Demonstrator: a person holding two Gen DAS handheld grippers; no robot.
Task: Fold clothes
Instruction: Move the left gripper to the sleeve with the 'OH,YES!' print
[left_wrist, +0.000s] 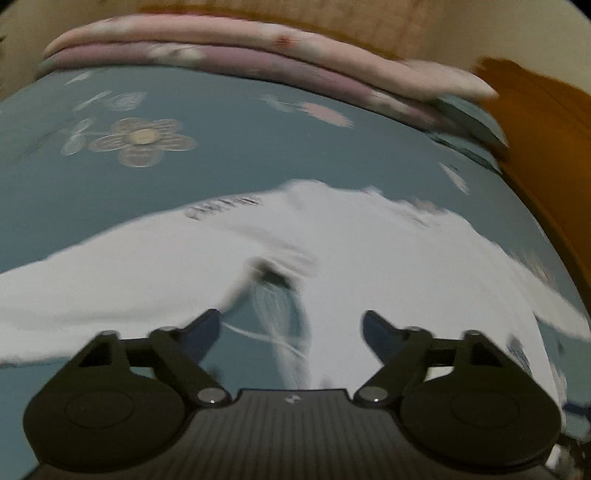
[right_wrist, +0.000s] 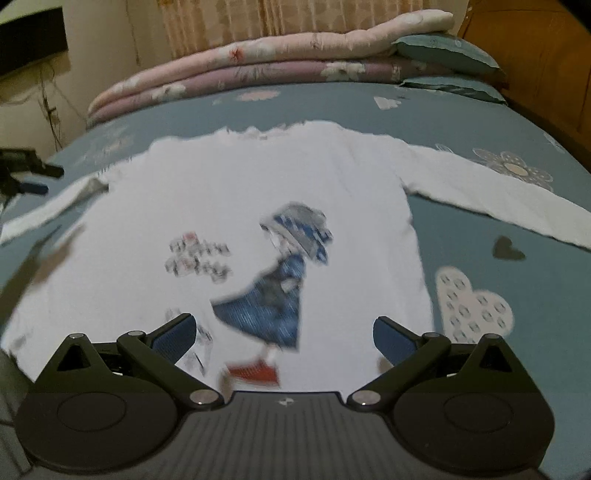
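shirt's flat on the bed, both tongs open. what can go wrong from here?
1. Left view is smeared with motion; the left tongs may close on a badly judged spot of the white shirt.
2. The bedsheet lies directly under the shirt, so a deep pinch could grab both.
3. The right tongs hover over the hem, holding nothing; the sleeve lies spread wide and may drag.

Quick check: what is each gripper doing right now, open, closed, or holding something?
Left gripper: open, holding nothing, above the white long-sleeved shirt.
Right gripper: open, holding nothing, over the same shirt.
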